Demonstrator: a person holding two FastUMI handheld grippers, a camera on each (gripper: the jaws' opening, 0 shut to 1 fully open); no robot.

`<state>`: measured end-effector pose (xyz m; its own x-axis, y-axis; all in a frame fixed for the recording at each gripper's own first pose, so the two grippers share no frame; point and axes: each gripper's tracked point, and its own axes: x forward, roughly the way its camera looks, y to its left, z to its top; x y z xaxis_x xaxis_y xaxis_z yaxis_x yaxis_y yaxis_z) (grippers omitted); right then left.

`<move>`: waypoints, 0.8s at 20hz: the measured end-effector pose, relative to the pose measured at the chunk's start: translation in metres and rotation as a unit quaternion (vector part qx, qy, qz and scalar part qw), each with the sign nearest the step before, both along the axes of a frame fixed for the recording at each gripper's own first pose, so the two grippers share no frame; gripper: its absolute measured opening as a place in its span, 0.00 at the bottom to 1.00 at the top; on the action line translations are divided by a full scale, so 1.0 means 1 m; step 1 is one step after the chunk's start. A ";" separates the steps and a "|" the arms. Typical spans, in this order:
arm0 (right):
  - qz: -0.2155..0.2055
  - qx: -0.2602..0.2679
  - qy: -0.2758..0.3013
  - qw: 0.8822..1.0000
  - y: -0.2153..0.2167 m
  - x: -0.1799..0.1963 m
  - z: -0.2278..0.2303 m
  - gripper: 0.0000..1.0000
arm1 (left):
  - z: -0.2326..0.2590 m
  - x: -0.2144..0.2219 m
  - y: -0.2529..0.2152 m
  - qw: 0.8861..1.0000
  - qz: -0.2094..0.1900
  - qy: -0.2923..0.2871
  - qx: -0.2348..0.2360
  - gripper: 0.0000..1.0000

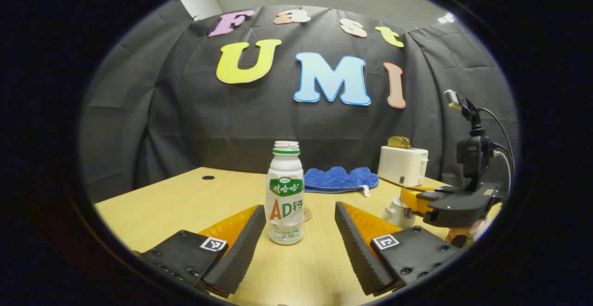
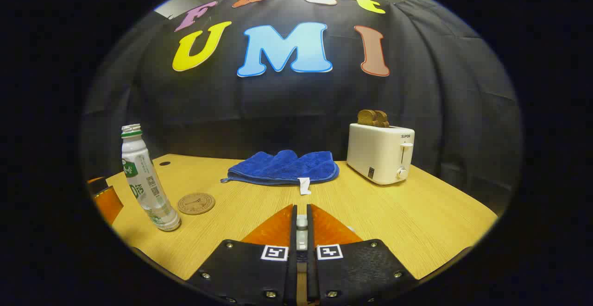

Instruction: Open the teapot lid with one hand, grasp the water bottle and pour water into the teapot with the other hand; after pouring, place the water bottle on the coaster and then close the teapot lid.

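Bottle (image 1: 285, 195) stands ungrasped between my spread left claw (image 1: 300, 232); right claw (image 2: 301, 225) pinches the teapot lid knob (image 2: 301, 223); pouring remains.

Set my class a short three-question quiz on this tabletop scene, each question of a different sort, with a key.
1. True or false: the water bottle stands upright with no cap on.
2. What sticks out of the toaster? A) toast B) a spoon C) a cup
3. Fill in: the left gripper has its jaws ____ on either side of the bottle.

Key: 1 true; 2 A; 3 open. The right gripper looks shut on a small pale part, probably the teapot lid's knob.
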<state>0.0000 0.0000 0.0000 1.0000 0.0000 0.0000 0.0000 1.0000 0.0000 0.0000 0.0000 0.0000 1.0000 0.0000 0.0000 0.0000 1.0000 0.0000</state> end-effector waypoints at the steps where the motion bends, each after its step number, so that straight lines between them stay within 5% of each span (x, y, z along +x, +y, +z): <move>1: 0.000 0.002 0.000 1.000 0.000 0.000 0.000 0.08 | -0.001 0.000 0.000 1.000 0.000 0.001 0.000 1.00; 16: 0.001 0.004 -0.002 1.000 0.000 0.001 -0.001 0.08 | -0.013 0.006 -0.001 1.000 -0.004 0.012 -0.002 1.00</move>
